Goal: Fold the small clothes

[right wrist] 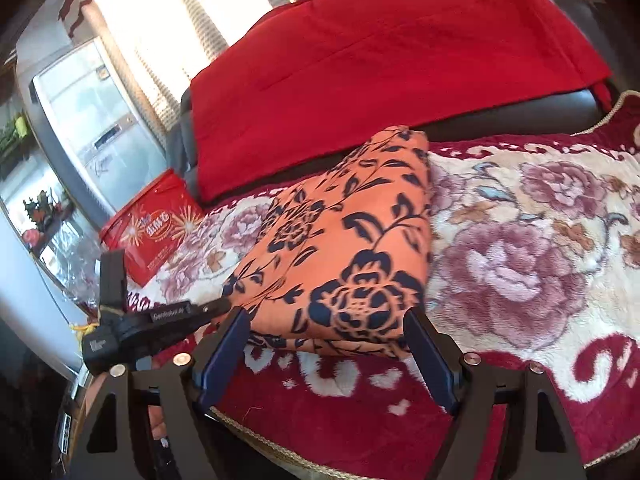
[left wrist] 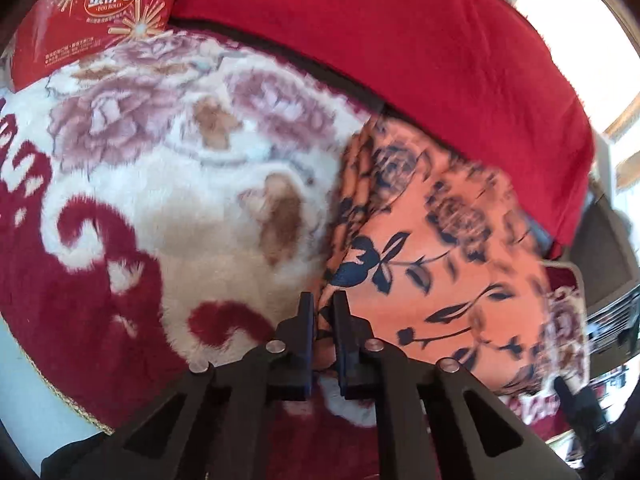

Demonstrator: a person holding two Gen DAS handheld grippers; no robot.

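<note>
While my left gripper (left wrist: pixel 323 312) tilts down with its fingers pinched on the near corner of the folded orange floral garment (right wrist: pixel 344 256), seemingly through blur, my right gripper (right wrist: pixel 326 330) hangs spread and empty before its front edge. Bare plush blanket (right wrist: pixel 520 248) lies rightward; a red cloth (right wrist: pixel 380 64) drapes beyond.

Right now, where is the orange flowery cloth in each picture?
Left wrist view: the orange flowery cloth fills the right middle, its near corner pinched in the left tongs.
Right wrist view: it lies folded in the centre, just beyond the open right tongs.
Shared landmark: the red snack box on the flowered blanket.
</note>
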